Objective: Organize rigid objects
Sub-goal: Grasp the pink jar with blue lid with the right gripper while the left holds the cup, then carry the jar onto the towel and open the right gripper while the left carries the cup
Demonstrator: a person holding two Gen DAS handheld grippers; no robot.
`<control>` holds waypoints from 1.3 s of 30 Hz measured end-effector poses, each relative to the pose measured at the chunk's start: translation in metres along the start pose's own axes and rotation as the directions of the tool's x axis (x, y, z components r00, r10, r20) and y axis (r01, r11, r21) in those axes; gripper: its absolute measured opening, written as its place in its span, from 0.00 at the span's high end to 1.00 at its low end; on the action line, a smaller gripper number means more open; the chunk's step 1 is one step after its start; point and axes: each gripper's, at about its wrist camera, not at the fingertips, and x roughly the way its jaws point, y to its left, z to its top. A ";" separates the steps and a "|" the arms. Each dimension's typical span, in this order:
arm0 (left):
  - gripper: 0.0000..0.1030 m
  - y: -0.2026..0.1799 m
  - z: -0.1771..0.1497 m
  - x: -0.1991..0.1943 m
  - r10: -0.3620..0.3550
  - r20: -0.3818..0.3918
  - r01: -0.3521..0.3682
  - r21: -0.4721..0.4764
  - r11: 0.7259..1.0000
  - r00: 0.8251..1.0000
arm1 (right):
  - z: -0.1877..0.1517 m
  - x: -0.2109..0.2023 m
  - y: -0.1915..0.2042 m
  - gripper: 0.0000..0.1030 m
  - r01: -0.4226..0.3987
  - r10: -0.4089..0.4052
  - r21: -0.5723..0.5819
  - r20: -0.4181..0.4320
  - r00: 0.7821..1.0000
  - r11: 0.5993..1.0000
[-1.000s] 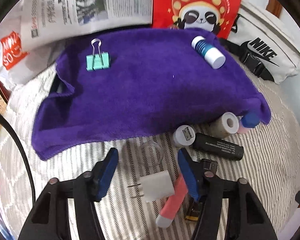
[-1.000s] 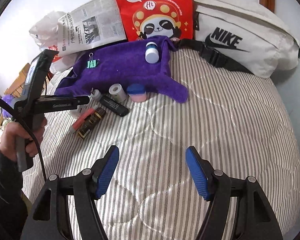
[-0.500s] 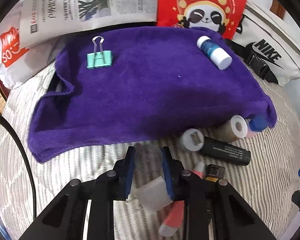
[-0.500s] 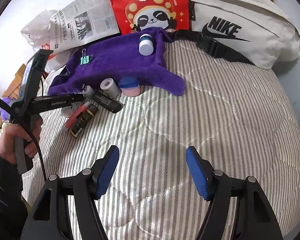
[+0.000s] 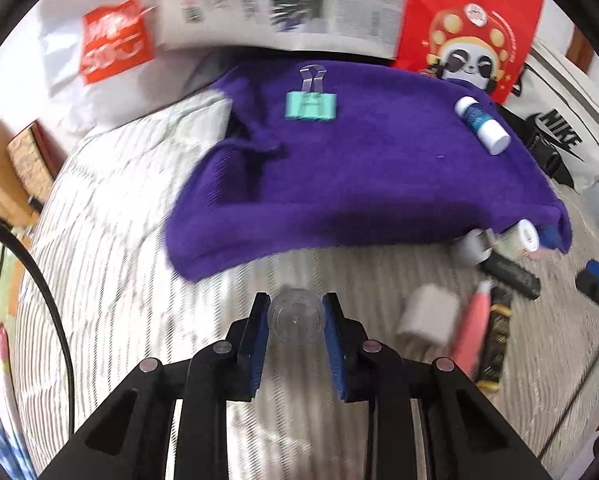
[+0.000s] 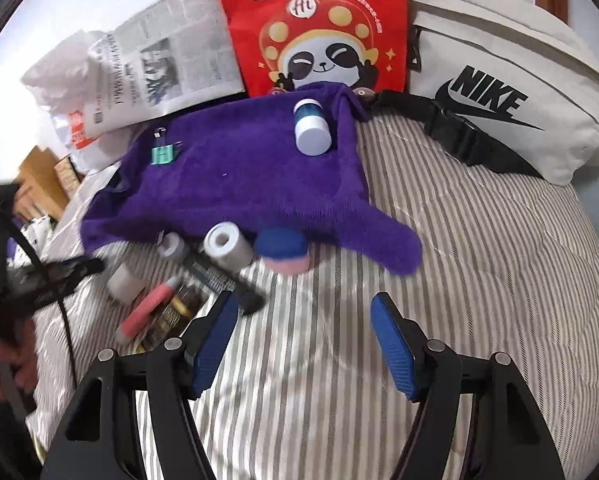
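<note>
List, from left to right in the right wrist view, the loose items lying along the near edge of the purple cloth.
Pink tube → small grey cylinder → grey roll with a white end → blue-capped pink jar.

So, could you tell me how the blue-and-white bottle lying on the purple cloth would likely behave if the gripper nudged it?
The blue-and-white bottle looks round and lies on its side, so it would probably roll. The purple cloth looks plush, which may slow it. It seems rigid.
</note>
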 end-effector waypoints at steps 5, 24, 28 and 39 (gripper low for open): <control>0.75 0.018 -0.013 0.001 -0.026 -0.010 0.026 -0.038 0.999 1.000 | 0.005 0.017 0.015 0.38 0.081 -0.080 -0.079 0.013 0.997 0.994; 0.75 0.018 -0.014 0.008 -0.014 0.033 0.015 -0.024 1.000 0.999 | 0.015 0.058 0.025 0.67 0.130 -0.129 -0.053 0.008 0.992 0.990; 0.75 0.019 -0.015 0.007 -0.023 0.038 0.023 -0.015 1.000 0.999 | 0.016 0.054 0.021 0.67 0.107 -0.106 -0.037 0.013 0.994 0.994; 0.75 0.026 -0.013 0.005 -0.063 0.021 0.064 -0.046 0.997 0.998 | 0.014 0.012 0.013 0.67 0.061 -0.060 -0.030 0.043 0.997 0.998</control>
